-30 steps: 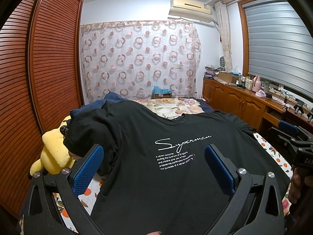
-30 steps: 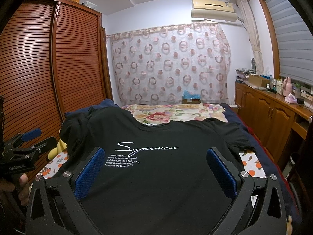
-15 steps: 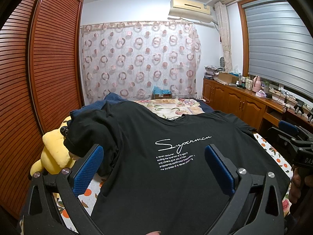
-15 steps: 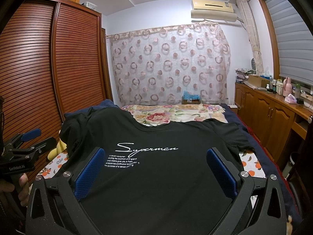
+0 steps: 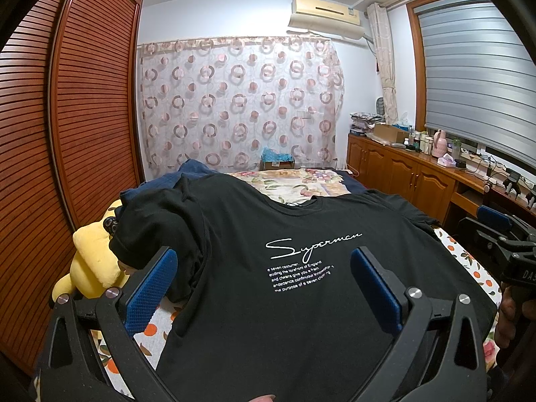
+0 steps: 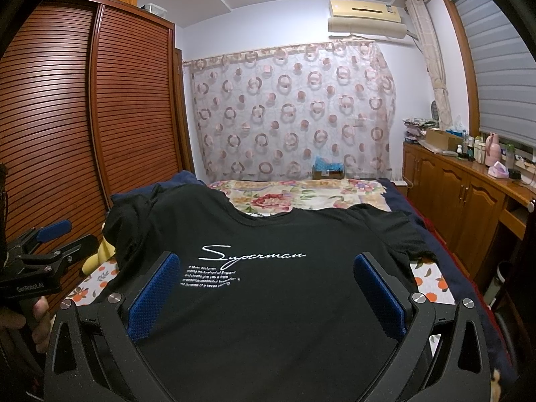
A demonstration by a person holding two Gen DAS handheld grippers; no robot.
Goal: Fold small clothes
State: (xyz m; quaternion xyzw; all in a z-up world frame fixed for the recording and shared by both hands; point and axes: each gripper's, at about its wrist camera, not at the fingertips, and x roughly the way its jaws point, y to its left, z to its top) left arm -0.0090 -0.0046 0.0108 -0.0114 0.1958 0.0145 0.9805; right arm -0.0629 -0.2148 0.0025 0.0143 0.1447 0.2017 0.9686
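Left wrist view
Landmark: the T-shirt (image 5: 301,284), black with white script on the chest, spread face up on the bed (image 5: 469,261).
Left gripper (image 5: 264,291): jaws wide apart, holding nothing; it hovers over the hem end of the T-shirt, apparently poised to choose a first hold.
Left sleeve (image 5: 157,227): bunched and doubled over at the T-shirt's left shoulder, partly draped on a yellow plush toy (image 5: 90,261); probably needs smoothing before a clean fold.
Neckline: at the far end of the T-shirt, towards the curtain (image 5: 241,100), so the hem lies nearest the person and any fold would run away from them.
Right gripper (image 5: 495,231): seen side-on beyond the T-shirt's right edge, held in a hand (image 5: 509,315); apart from the cloth.

Right wrist view
Right gripper (image 6: 264,294): jaws likewise apart and empty, above the lower half of the T-shirt (image 6: 268,301).
Right sleeve (image 6: 398,231): lies flat beside the T-shirt's body, nearer the wooden cabinets (image 6: 469,207).
Left gripper (image 6: 40,244): off the T-shirt's left edge, gripped by a hand (image 6: 33,318); from this side its opening cannot be judged.
Stage, as a judgement: garment laid out, no fold yet made; both tools stand at opposite sides, likely so each can take one edge.
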